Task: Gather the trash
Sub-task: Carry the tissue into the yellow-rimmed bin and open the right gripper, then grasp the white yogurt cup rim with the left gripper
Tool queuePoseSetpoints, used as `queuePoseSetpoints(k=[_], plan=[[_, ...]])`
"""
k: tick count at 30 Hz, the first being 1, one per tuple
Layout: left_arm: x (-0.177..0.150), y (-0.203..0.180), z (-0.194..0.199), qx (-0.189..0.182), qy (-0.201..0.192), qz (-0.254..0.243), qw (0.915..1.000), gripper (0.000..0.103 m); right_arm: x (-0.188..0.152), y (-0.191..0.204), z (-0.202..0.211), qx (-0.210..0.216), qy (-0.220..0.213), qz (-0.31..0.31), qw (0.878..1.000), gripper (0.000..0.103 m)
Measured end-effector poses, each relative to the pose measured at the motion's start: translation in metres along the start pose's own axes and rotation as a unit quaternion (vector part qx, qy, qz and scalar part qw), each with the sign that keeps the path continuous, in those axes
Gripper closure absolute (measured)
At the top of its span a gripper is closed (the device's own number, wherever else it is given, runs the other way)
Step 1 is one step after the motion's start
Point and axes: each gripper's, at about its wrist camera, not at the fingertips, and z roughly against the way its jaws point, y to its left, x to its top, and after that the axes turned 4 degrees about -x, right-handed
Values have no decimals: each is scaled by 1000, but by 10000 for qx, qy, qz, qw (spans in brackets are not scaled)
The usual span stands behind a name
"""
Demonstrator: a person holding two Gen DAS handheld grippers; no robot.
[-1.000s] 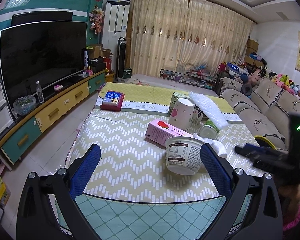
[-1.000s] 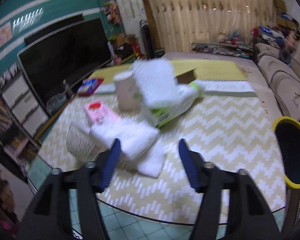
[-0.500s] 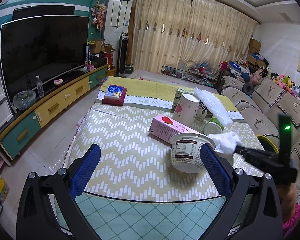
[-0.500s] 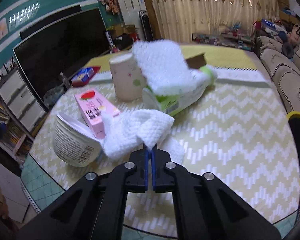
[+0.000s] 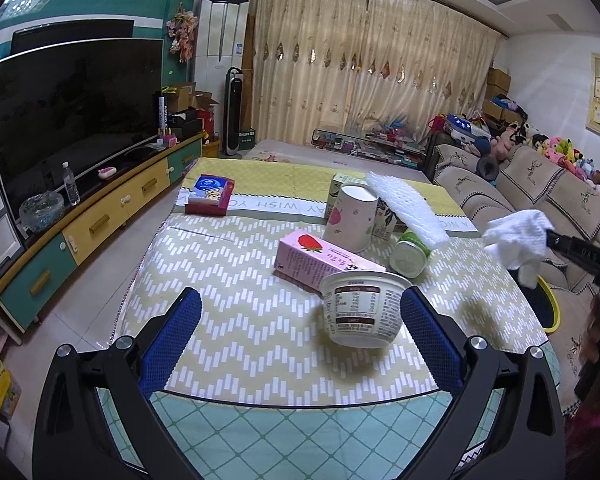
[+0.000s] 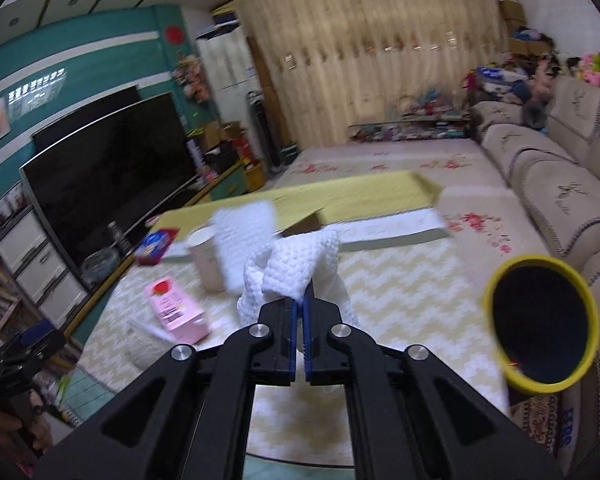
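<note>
Currently: one crumpled white tissue (image 6: 296, 264) lifted off the table, trash pickup barely begun.

Right gripper (image 6: 299, 304): jaws together, clamped on the tissue, which hangs in the air off the table's right edge, near the yellow-rimmed bin (image 6: 540, 324) beside the sofa (image 5: 540, 188); not yet dropped in. Left gripper (image 5: 300, 332): jaws apart, nothing between them, at the table's near edge. Left on the table (image 5: 228, 264): white tub (image 5: 362, 308) on its side near the near edge, pink carton (image 5: 320, 258) behind it, paper cup (image 5: 352, 216), white foam sheet (image 5: 408, 212), tipped green-capped bottle (image 5: 410, 256) toward the right edge, boxed item (image 5: 210, 194) at the far left corner. Judged: most of the collecting remains.
</note>
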Motion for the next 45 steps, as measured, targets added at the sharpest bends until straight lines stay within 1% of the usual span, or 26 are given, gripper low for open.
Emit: queuePoseSetpoints(k=[5,7,10,14,19,22,23,24,25,26,27,32,34,35,36,43,45], plan=[[1,-12,-8,-13,68,-88,9999,5,4,-59,-5,-598,84,-372,9975,101],[2,-16,-11,-3,98,-116,9999,5,4,-85,-12,-860,172,-539,9947,101],[3,-24,-19,19,168,-167,9997,5,3,-118,-25,-1138,300,-774,9900,101],[7,-36,-33,29,282,-252,9993,5,-2,-168,-46,-1524,518,-1120,9806,101],[10,-50,-50,15,386,-321,9987,5,-13,-209,-72,-1846,874,-1435,9684,100],[11,-55,-59,27,453,-346,9984,5,-19,-235,-91,-2054,1177,-1596,9584,99],[12,-56,-62,35,479,-356,9982,5,-22,-243,-98,-2092,1284,-1673,9549,96],[12,-56,-64,38,491,-362,9981,5,-23,-246,-100,-2122,1337,-1702,9530,89],[12,-58,-66,49,507,-371,9980,5,-26,-250,-104,-2158,1379,-1732,9510,84],[12,-59,-67,54,516,-375,9980,5,-27,-252,-105,-2185,1390,-1735,9502,74],[12,-60,-68,57,523,-378,9979,5,-29,-254,-107,-2223,1404,-1721,9493,69],[11,-62,-72,38,560,-410,9976,5,-33,-252,-101,-2162,1327,-1775,9509,69],[10,-62,-75,4,602,-427,9973,5,-32,-246,-93,-2097,1231,-1744,9542,64],[8,-62,-78,-24,633,-433,9971,5,-31,-242,-89,-2077,1174,-1710,9559,60],[7,-62,-79,-44,655,-441,9969,5,-29,-238,-84,-2069,1126,-1678,9573,59],[-3,-61,-103,90,883,-651,9939,5,-23,-216,-64,-1887,910,-1535,9657,58],[-4,-59,-111,61,959,-643,9933,5,-23,-212,-63,-1844,898,-1518,9669,57]])
